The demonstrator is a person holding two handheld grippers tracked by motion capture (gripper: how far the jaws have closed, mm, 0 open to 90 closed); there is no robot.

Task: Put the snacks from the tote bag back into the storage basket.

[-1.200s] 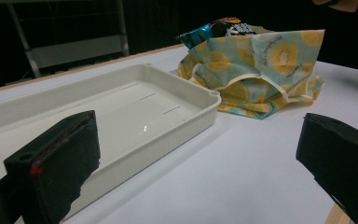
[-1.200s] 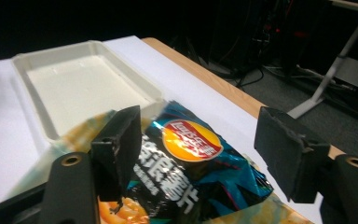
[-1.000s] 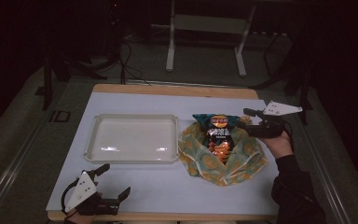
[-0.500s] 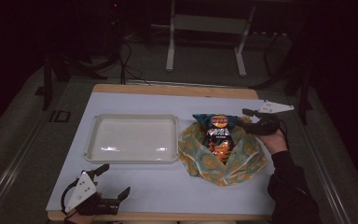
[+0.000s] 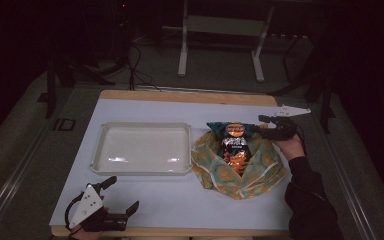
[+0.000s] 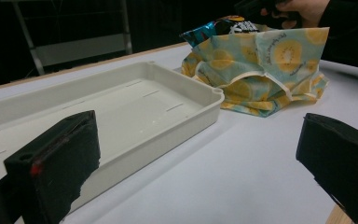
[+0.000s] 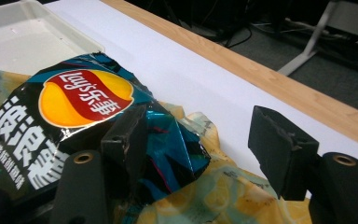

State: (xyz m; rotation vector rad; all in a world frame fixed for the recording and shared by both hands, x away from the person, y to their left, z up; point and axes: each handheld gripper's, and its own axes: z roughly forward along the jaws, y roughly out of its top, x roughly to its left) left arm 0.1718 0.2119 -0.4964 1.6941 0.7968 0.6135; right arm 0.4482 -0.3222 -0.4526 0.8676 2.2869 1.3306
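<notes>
1. Chip bag [image 5: 234, 142] lies on the yellow-patterned cloth bag [image 5: 240, 170], right of table centre, its top end pointing to the far edge. Same spot as a second ago.
2. In the right gripper view I see the chip bag [image 7: 74, 121] logo side up, with a crumpled teal corner lying between my two jaws.
3. Right gripper [image 5: 260, 126] sits at the bag's top right corner. A second ago it was further right and higher, clear of the bag; now I have it lower and leftward, tips over the bag's edge.
4. Right gripper [image 7: 200, 140] jaws stand a good way apart, roughly two thirds of full spread. One jaw rests on or just over the foil; the other is clear, over cloth and table. No squeeze on the bag, nothing held. The gap has barely changed from the earlier frame.
5. Cloth bag [image 6: 265, 70] is bunched around the chip bag [image 6: 223, 28], unchanged.
6. White tray [image 5: 145, 149] is just left of the cloth bag, not moved.
7. Left gripper [image 5: 122, 202] rests at the near left table edge, same place as before.
8. Left gripper [image 6: 198, 154] jaws are wide apart, only white table [image 6: 242, 158] between them, holding nothing.
</notes>
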